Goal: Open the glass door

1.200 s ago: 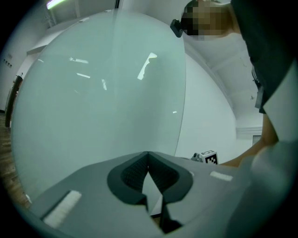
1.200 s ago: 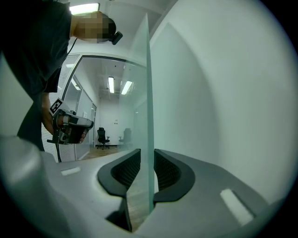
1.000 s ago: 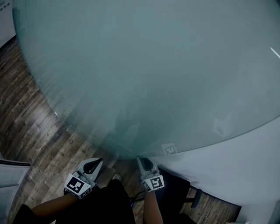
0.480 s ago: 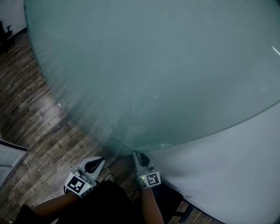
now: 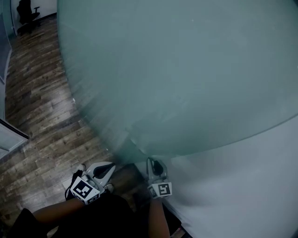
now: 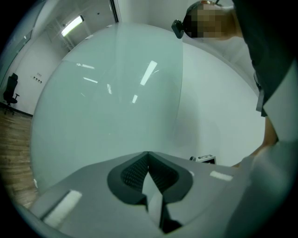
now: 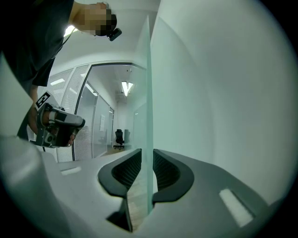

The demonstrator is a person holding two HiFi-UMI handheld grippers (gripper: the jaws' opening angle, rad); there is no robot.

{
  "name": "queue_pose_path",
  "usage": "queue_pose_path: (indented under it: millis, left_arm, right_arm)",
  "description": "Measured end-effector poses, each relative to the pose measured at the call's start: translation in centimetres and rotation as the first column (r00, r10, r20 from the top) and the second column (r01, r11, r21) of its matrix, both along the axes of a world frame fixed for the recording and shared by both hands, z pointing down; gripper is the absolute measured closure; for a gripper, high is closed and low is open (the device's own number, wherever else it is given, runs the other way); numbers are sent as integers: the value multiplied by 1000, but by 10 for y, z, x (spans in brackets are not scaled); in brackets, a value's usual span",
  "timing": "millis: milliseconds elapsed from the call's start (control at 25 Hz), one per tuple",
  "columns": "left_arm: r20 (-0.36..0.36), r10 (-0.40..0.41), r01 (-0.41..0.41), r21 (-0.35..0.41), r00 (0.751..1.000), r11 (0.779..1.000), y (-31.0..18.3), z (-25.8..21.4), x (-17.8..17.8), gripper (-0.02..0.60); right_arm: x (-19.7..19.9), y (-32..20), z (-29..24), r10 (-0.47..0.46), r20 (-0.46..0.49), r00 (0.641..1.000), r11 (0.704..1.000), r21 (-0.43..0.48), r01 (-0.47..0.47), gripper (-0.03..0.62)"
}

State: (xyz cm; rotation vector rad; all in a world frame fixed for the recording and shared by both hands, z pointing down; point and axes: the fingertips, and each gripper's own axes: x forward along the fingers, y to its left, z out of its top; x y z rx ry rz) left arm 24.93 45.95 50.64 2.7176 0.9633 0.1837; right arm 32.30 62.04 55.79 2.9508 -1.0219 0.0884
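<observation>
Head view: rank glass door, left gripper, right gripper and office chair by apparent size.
1. glass door: fills most of the frame.
2. left gripper and right gripper: about alike; the left shows slightly more, too close to rank.
3. office chair: smallest, but far off at the top left, so distance shrinks it.

an office: swivel chair point(image 5: 25, 11), glass partition walls point(image 7: 100, 125), ceiling strip lights point(image 7: 126, 87).

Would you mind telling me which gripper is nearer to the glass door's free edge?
Right. The right gripper grips the edge of the glass door between its jaws; the left gripper, jaws together and empty, is off to the side, pointing at the pane's face.
</observation>
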Motion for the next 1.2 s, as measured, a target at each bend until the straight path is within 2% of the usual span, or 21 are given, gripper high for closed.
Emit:
queue_pose_path:
  millis: [240,440,720,920,1080,1200]
  left_arm:
    - [-12,-37,37,8,999,999,3,-6,-2,581]
    - [-16,-47,47,16,999,999,4,-10,-2,581]
    - [-38,-16,17,25,999,1000,18,-17,-15,581]
    - [-41,-24,26,38,999,999,15,-20,-25,581]
    - [-80,-37,42,58,996,997,7,-23,-32,581]
    - [-69,-38,42,62,997,997,5,-24,-40,580]
  right_arm:
    - [-1,-3,-1,-105,-4,995,994,-29,105,522]
    - [-4,-12,-3,-146,-18,989,988,-46,145,524]
    - [1,-11,-9,-142,-5,990,987,-75,141,525]
    - [6,-8,-10,-108,10,994,994,-29,108,522]
    - [12,-9,-8,-114,-3,993,991,-72,113,519]
    - [9,-10,-13,-124,-17,992,989,-88,122,519]
